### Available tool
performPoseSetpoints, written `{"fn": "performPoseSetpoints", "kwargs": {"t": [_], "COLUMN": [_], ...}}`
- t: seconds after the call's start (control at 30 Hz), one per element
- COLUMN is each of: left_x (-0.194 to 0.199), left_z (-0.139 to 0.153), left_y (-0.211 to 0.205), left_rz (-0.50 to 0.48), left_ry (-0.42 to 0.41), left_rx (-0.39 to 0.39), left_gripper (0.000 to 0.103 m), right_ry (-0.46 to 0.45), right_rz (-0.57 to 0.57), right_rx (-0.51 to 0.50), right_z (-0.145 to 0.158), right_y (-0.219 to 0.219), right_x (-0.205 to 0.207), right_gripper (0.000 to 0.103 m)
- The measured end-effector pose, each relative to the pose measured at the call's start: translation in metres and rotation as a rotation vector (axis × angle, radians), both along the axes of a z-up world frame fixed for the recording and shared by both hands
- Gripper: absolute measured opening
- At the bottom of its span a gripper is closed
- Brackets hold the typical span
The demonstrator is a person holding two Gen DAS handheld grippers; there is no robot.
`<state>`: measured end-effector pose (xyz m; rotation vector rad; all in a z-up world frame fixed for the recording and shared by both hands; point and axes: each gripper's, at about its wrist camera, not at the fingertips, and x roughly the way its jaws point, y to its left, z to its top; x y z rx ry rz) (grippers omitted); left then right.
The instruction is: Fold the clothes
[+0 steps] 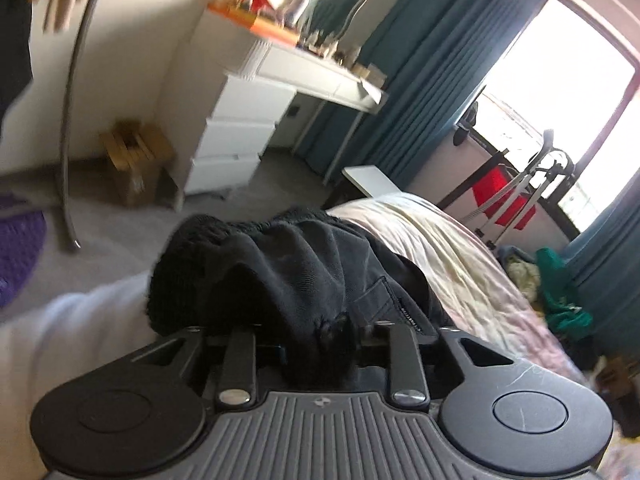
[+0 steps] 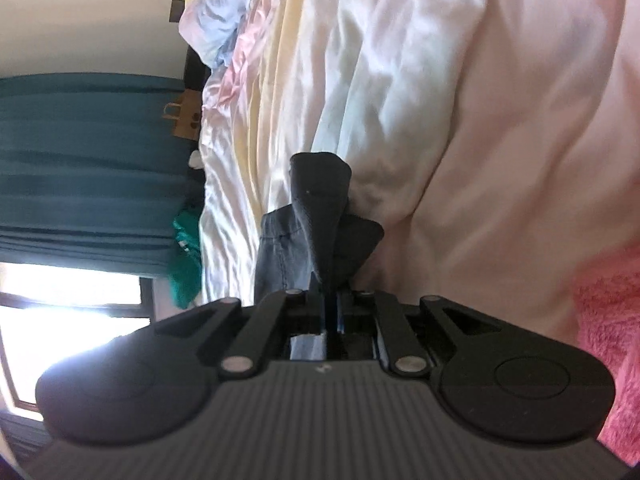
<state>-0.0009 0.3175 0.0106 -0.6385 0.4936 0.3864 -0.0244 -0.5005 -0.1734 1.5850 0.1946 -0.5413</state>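
Observation:
A black garment (image 1: 288, 268) with a ribbed waistband and a side pocket is bunched over my left gripper (image 1: 320, 332), which is shut on it; the fingers are hidden under the cloth. In the right wrist view my right gripper (image 2: 326, 276) is shut on another part of the black garment (image 2: 320, 208), a dark fold that sticks up between the closed fingers. The garment hangs above a bed with a pale pink and cream duvet (image 2: 460, 120). The bed also shows in the left wrist view (image 1: 440, 248).
A white drawer unit and dressing table (image 1: 248, 120) stand by the wall with a cardboard box (image 1: 136, 160) beside them. Teal curtains (image 1: 432, 60) frame a bright window. A green garment (image 1: 560, 300) lies beyond the bed. A pink fluffy blanket (image 2: 608, 340) is at right.

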Motion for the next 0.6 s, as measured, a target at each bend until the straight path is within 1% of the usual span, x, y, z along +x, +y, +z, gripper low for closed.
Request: {"fn": "performPoseSetpoints", "kwargs": {"t": [0.03, 0.07, 0.17, 0.2, 0.23, 0.27, 0.33, 0.37, 0.43, 0.47, 0.53, 0.57, 0.6], "left_x": [-0.006, -0.013, -0.027, -0.032, -0.034, -0.036, -0.034, -0.032, -0.024, -0.021, -0.016, -0.014, -0.012], "left_z": [0.004, 0.008, 0.018, 0.02, 0.022, 0.024, 0.028, 0.028, 0.025, 0.022, 0.017, 0.015, 0.014], "left_y": [-0.007, -0.014, -0.04, -0.049, -0.057, -0.065, -0.08, -0.088, -0.103, -0.11, -0.125, -0.134, -0.142], "left_rz": [0.003, 0.006, -0.005, -0.007, -0.015, -0.027, -0.069, -0.095, -0.142, -0.165, -0.218, -0.253, -0.282], "left_ry": [-0.003, -0.008, -0.012, -0.017, -0.027, -0.039, -0.056, -0.059, -0.052, -0.051, -0.054, -0.064, -0.077], "left_rx": [0.026, 0.055, 0.143, 0.171, 0.194, 0.219, 0.267, 0.288, 0.335, 0.346, 0.343, 0.338, 0.351], "left_gripper": [0.043, 0.05, 0.057, 0.059, 0.06, 0.06, 0.063, 0.065, 0.065, 0.065, 0.065, 0.065, 0.065], "right_ry": [-0.006, -0.009, -0.006, -0.004, -0.003, -0.002, 0.001, 0.002, -0.01, -0.023, -0.026, -0.023, -0.012], "right_rz": [0.008, 0.017, 0.048, 0.059, 0.069, 0.08, 0.1, 0.111, 0.122, 0.12, 0.124, 0.127, 0.129], "right_rx": [0.002, 0.003, -0.003, -0.004, -0.006, -0.008, -0.011, -0.013, -0.01, -0.019, -0.062, -0.088, -0.124], "right_z": [-0.002, -0.003, -0.007, -0.008, -0.009, -0.01, -0.012, -0.014, -0.018, -0.02, -0.017, -0.015, -0.011], "right_y": [-0.001, -0.003, -0.006, -0.007, -0.008, -0.009, -0.011, -0.012, -0.014, -0.016, -0.017, -0.018, -0.018], "right_x": [0.0, 0.001, 0.009, 0.011, 0.014, 0.016, 0.022, 0.024, 0.029, 0.031, 0.036, 0.038, 0.041], "right_gripper": [0.011, 0.011, 0.014, 0.017, 0.023, 0.026, 0.036, 0.037, 0.038, 0.038, 0.037, 0.035, 0.022]}}
